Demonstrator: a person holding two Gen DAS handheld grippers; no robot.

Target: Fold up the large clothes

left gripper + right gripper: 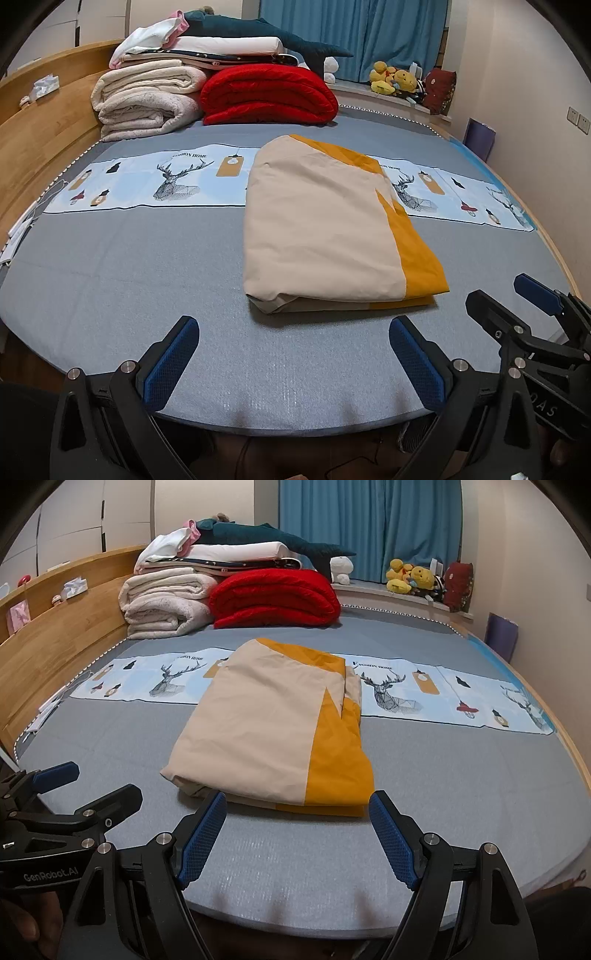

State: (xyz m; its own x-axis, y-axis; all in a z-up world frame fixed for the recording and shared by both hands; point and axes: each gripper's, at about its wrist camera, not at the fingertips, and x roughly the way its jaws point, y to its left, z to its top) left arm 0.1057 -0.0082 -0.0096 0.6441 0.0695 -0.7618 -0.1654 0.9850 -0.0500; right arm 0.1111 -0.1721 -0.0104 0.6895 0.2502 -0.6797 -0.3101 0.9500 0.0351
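Note:
A beige and mustard cloth (325, 229) (273, 731) lies folded into a thick rectangle in the middle of the grey bed (147, 280) (461, 786). My left gripper (293, 325) hovers open over the bed's near edge, a little short of the cloth's near fold, with nothing between its blue pads (170, 365). My right gripper (297, 803) is open too, its fingertips level with the cloth's near edge and not touching it. Each gripper shows in the other's view: the right gripper (502, 291) at the right side, the left gripper (103, 779) at the left side.
Folded white blankets (147, 99) and a red blanket (269, 94) are stacked at the head of the bed beside a wooden headboard (44, 122). A printed deer strip (147, 184) crosses the bed. Plush toys (395, 77) sit on the sill under blue curtains (354, 33).

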